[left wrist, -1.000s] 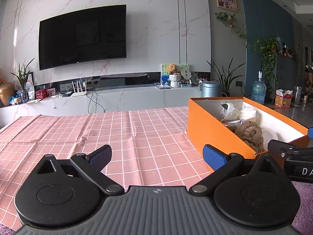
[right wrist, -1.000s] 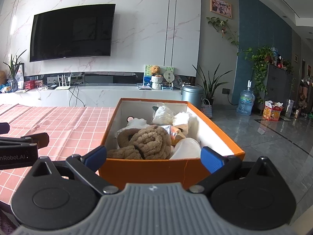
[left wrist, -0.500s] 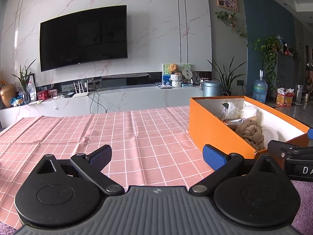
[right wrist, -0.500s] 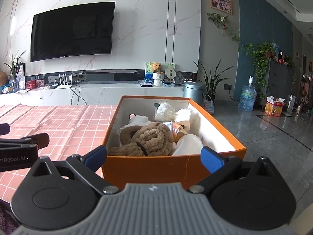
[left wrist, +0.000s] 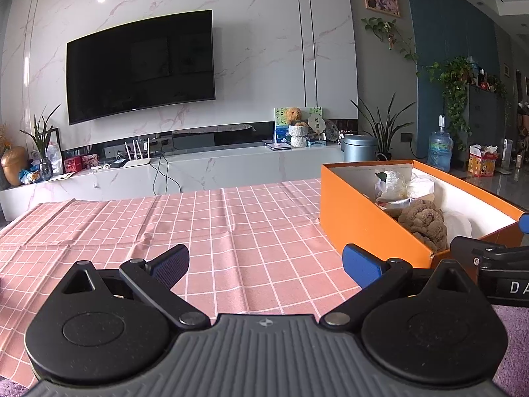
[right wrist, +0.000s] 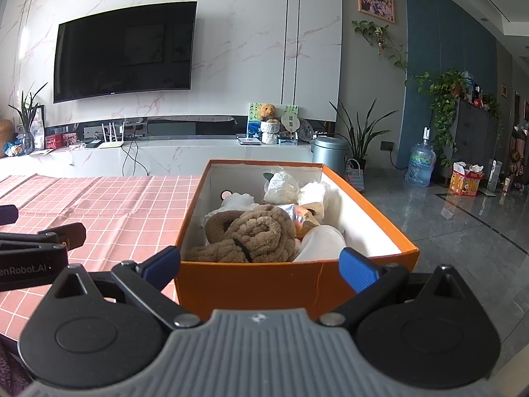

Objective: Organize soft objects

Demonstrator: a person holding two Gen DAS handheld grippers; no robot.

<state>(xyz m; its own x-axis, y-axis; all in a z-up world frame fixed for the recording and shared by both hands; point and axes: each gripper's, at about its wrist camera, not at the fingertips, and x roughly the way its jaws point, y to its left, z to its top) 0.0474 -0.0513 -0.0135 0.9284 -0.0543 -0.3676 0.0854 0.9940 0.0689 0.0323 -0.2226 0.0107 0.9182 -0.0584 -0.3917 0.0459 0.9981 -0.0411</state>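
Jaws on both tools stand wide apart and hold nothing. The left gripper (left wrist: 266,261) hangs over the pink checked cloth (left wrist: 211,225) that covers the surface. The right gripper (right wrist: 259,264) hangs just in front of the orange box (right wrist: 284,284), with the box's near wall between its blue fingertips (right wrist: 355,269).

The box sits on the right end of the cloth, and it is open on top. A brown fuzzy plush toy (right wrist: 254,235) lies curled up at the near end of the box. Just right of it sits a smooth white soft thing (right wrist: 322,240). Behind them are a white plush with a pink spot (right wrist: 236,200), a crinkly clear bag with something white in it (right wrist: 282,183) and another white fluffy piece (right wrist: 314,193). All of these soft things are inside the box, touching each other.

Past the cloth runs a long white marble shelf (left wrist: 231,162). A router (left wrist: 137,162), a teddy bear in a pot (left wrist: 296,125) and a grey bin (left wrist: 358,147) are there. A big black TV (left wrist: 140,66) hangs on the wall. Far right on the floor stands a blue water jug (right wrist: 421,162).
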